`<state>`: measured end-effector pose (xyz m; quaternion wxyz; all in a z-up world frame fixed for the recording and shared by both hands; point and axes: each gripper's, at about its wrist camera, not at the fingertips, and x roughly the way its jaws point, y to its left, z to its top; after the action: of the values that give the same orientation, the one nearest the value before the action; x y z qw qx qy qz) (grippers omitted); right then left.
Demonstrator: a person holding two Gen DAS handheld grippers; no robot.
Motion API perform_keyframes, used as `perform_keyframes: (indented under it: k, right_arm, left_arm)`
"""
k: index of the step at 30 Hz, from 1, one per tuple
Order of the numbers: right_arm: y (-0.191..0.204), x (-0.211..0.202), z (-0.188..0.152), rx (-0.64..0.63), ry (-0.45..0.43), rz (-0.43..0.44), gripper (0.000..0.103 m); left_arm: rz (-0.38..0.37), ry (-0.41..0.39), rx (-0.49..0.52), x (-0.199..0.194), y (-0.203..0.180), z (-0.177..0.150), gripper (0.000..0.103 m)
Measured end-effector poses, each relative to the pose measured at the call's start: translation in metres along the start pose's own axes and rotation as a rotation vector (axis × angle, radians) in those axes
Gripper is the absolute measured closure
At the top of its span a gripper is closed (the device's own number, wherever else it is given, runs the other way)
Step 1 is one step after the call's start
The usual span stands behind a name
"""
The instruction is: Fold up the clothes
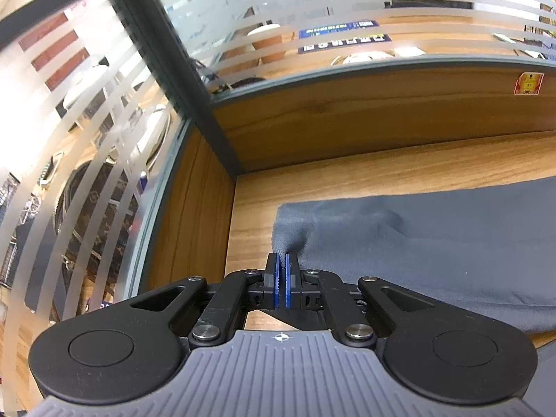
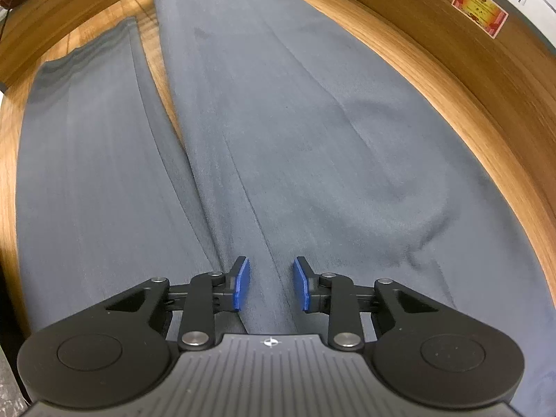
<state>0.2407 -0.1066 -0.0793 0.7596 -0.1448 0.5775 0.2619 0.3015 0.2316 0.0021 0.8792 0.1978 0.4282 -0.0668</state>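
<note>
Left gripper (image 1: 282, 260), frame centre: jaws pinched on grey trousers (image 1: 434, 243) hem (cloth bunched at tips). Right gripper (image 2: 271, 274), lower centre: jaws wide apart, holding nothing, over trousers on the wooden table (image 2: 166, 90).

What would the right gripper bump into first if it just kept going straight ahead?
Most likely the grey trousers: the open right gripper points along the cloth, which fills the view ahead. The wooden partition lies beyond, though depth is hard to judge.
</note>
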Motion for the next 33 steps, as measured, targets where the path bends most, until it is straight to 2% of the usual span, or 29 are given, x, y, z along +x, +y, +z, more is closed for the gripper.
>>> perform_keyframes:
  k: [1, 3, 7, 12, 21, 28, 31, 33]
  right_arm:
    - [-0.001, 0.0, 0.001, 0.002, -0.001, 0.001, 0.075]
    - [-0.003, 0.003, 0.004, 0.007, -0.001, -0.011, 0.089]
    - [-0.008, 0.007, 0.008, 0.004, 0.004, 0.006, 0.093]
    - [-0.006, 0.001, 0.008, -0.006, -0.01, -0.036, 0.103]
    - [-0.027, -0.05, 0.003, 0.08, -0.113, -0.135, 0.103]
    - [-0.047, -0.08, 0.005, 0.112, -0.188, -0.301, 0.103]
    - [-0.063, -0.099, 0.007, 0.153, -0.246, -0.404, 0.103]
    - [-0.071, -0.124, 0.008, 0.194, -0.317, -0.488, 0.103]
  left_arm:
    - [0.0, 0.003, -0.001, 0.001, 0.0, -0.001, 0.099]
    - [0.0, 0.007, 0.001, 0.003, 0.0, -0.002, 0.099]
    - [-0.001, 0.013, 0.008, 0.007, 0.0, -0.005, 0.099]
    - [-0.005, 0.008, 0.011, 0.008, -0.001, -0.002, 0.099]
    - [-0.009, -0.043, 0.012, 0.004, -0.007, 0.015, 0.099]
    - [-0.035, -0.091, -0.006, 0.01, -0.023, 0.046, 0.099]
    - [-0.043, -0.182, -0.032, -0.006, -0.029, 0.072, 0.099]
    - [-0.049, -0.235, -0.033, -0.021, -0.03, 0.082, 0.099]
